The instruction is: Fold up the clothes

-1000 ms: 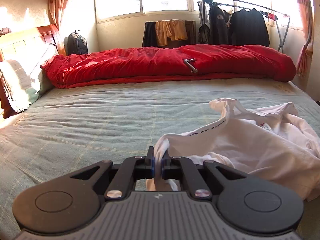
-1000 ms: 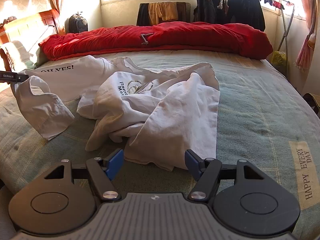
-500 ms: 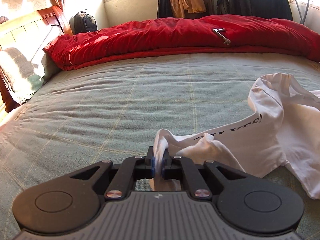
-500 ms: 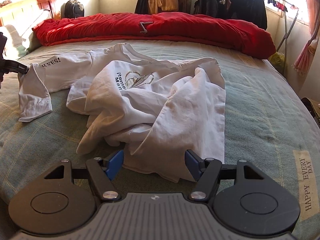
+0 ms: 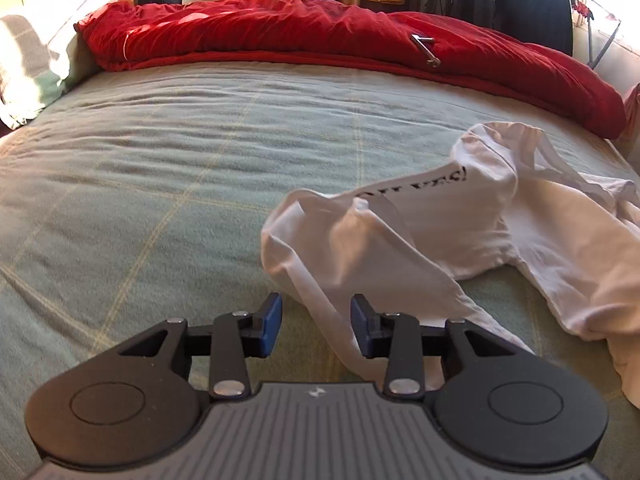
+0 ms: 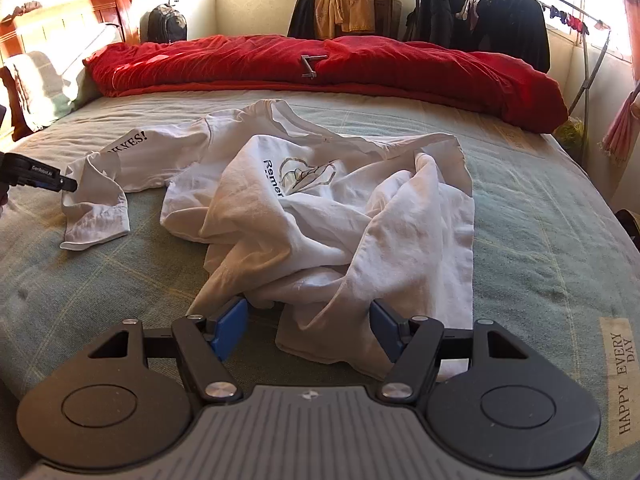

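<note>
Left wrist view: the left gripper [image 5: 316, 326] is opening, the white shirt [image 5: 460, 232] sleeve loose between its fingers — shirt crumpled on the bed [image 5: 160, 168] at two o'clock. The right gripper [image 6: 308, 330] gapes, ungripping.

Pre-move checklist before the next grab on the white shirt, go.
1. Left gripper clear of the sleeve: not ok; jaws opening, sleeve edge between the pads, not pinched.
2. Sleeve laid out flat: not ok, it lies bunched on the green bedspread.
3. Right gripper ready: ok, jaws wide, hem between them, ungripped.
4. White T-shirt body spread: not ok, crumpled in a heap.
5. Space to fold: ok, bedspread bare between shirt and red duvet.
</note>
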`<control>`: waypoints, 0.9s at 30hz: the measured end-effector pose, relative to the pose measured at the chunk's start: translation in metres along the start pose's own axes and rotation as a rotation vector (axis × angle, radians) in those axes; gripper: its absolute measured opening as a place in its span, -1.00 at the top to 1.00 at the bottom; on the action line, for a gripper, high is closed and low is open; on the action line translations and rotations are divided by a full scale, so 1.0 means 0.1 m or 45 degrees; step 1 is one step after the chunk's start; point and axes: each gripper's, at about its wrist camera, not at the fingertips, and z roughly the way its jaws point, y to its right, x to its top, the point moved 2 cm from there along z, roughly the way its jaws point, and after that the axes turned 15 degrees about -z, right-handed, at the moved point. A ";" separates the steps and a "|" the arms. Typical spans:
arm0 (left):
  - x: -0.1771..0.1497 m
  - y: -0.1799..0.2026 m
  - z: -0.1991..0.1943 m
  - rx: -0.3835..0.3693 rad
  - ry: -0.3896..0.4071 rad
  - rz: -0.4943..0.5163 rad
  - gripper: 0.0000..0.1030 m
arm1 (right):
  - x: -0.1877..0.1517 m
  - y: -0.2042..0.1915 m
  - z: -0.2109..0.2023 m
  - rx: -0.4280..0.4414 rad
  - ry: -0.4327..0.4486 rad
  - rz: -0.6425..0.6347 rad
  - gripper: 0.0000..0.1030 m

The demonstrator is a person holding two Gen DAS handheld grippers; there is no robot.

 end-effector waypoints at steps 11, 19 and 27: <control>-0.62 0.19 -0.08 -0.218 -0.211 -0.388 0.21 | -0.07 0.00 -0.31 0.006 0.085 0.011 -0.39; -0.69 0.26 0.03 -0.202 -0.161 -0.590 0.10 | -0.15 0.10 -0.34 0.001 0.094 0.078 -0.46; -0.73 0.53 0.16 -0.092 0.017 -0.459 0.13 | -0.13 0.05 -0.35 0.004 0.103 0.048 -0.46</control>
